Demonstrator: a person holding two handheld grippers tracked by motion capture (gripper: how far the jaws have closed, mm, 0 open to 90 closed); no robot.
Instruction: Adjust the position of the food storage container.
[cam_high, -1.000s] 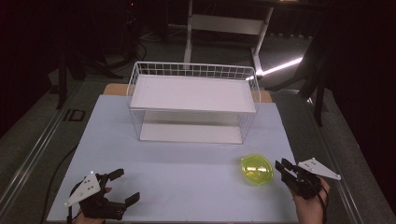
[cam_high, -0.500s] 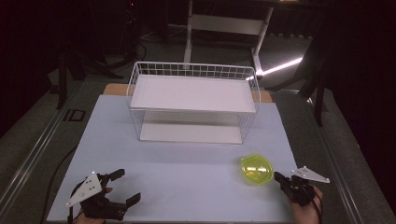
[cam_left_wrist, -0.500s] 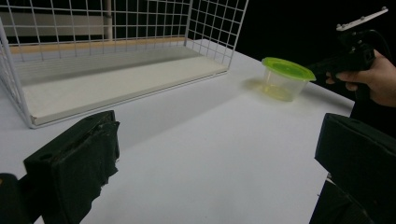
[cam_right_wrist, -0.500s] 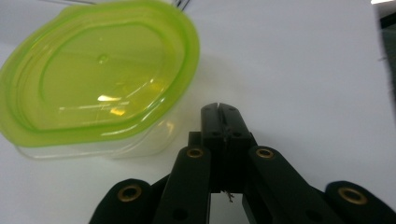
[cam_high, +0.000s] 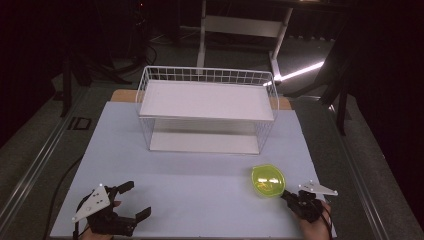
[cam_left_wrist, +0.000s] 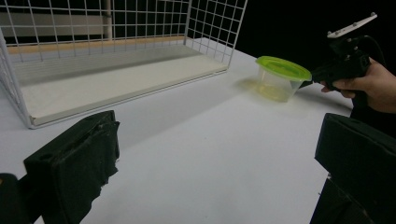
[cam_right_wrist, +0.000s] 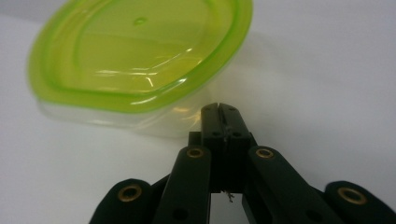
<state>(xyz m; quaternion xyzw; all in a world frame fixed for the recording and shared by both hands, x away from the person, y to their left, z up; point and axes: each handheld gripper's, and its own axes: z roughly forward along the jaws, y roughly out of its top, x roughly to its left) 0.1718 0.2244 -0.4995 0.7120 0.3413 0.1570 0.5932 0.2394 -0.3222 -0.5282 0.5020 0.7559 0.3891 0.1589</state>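
Green-lidded tub (cam_high: 268, 180) upright, lid level, facing up

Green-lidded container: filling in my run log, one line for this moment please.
right gripper shut, at green-lidded container | left gripper open, idle | wire basket empty

You have on the table (cam_high: 200, 170): one wire rack (cam_high: 207, 107) with two white shelves, upper and lower; one tub (cam_high: 268, 180), clear, with one green lid. You hold two grippers, one per hand: the left gripper (cam_high: 136, 200) and the right gripper (cam_high: 286, 196), each with two black jaws and one grey plate on top. Behind the table stands one white frame (cam_high: 240, 25)
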